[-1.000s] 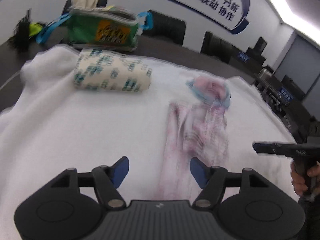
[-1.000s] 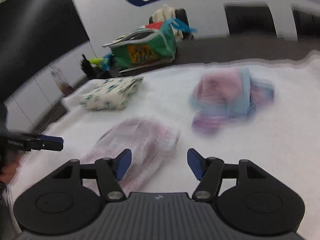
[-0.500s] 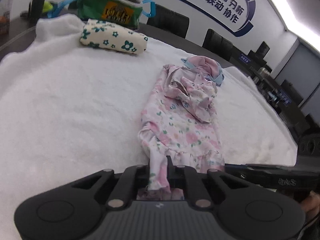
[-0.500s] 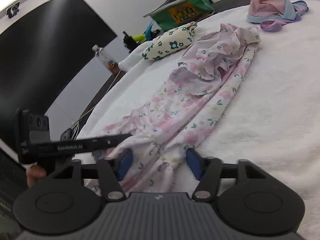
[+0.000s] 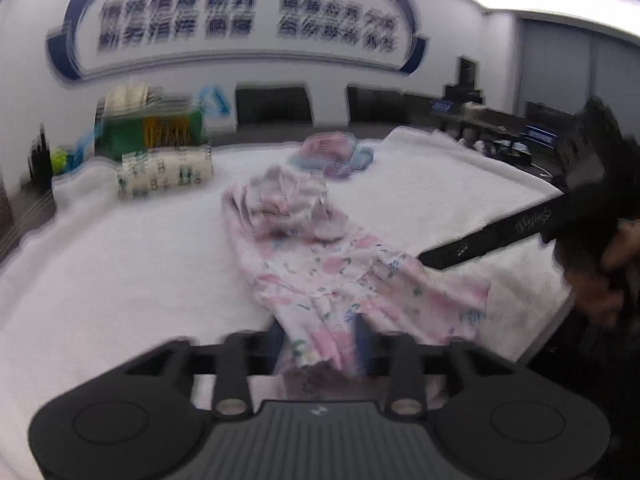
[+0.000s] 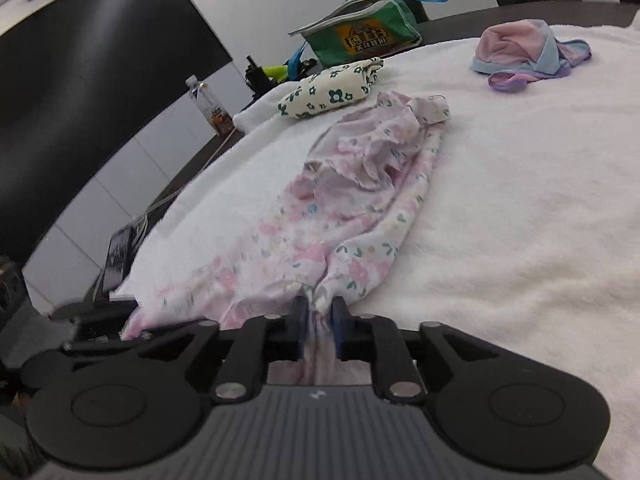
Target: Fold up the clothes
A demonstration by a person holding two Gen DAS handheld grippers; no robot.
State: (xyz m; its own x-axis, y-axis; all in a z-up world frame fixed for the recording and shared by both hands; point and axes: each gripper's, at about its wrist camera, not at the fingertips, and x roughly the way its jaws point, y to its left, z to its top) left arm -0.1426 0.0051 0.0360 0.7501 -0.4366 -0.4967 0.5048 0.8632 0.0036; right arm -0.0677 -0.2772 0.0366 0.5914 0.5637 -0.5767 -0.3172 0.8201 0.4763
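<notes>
A pink floral garment (image 5: 304, 248) lies stretched out on the white towel-covered table (image 5: 120, 264). It also shows in the right wrist view (image 6: 360, 200). My left gripper (image 5: 318, 344) is shut on the garment's near hem, at one corner. My right gripper (image 6: 318, 314) is shut on the hem a little way along. The right gripper shows from the side in the left wrist view (image 5: 500, 236), its tip at the garment's edge. The left wrist view is motion-blurred.
A folded cream garment with green flowers (image 6: 332, 88) lies at the far left of the towel. A pink and blue garment (image 6: 524, 50) is bunched at the far side. A green bag (image 6: 360, 36) and a bottle (image 6: 208, 100) stand beyond.
Both grippers came down from open above the table onto the garment's hem. The left shut first, and the right has now shut on the hem too. The left gripper has since swung.
</notes>
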